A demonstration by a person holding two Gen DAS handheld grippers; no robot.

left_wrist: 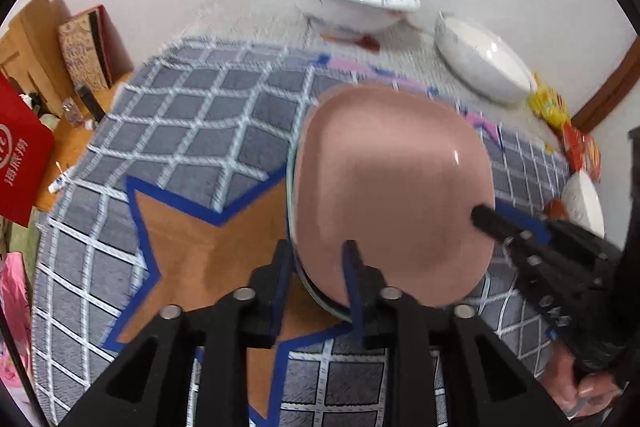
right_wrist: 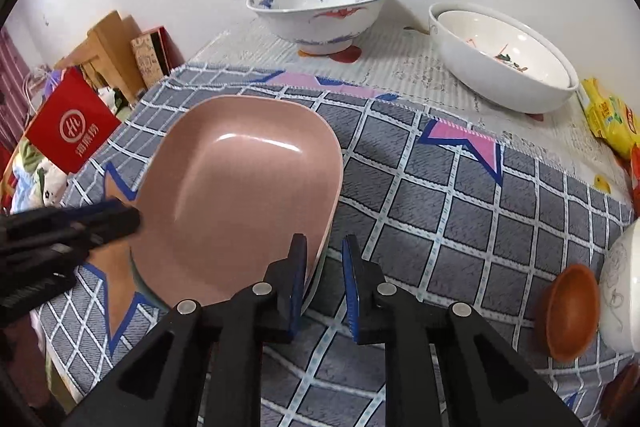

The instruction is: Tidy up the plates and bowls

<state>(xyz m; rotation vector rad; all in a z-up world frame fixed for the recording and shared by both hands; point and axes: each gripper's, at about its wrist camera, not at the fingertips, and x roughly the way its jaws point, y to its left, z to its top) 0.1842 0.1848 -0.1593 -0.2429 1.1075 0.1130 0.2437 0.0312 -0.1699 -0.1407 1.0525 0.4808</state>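
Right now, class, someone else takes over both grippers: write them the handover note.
Left gripper: jaws astride the pink plate's near rim; whether they clamp it is unclear.
Right gripper: jaws astride the opposite rim, grip equally unclear.
The pink plate sits on another plate's pale rim on the checked cloth.
At the back: crane-pattern bowl alone; white bowls nested.
Far right: brown dish and white patterned bowl, unsorted.

checked cloth, pink plate, bowls
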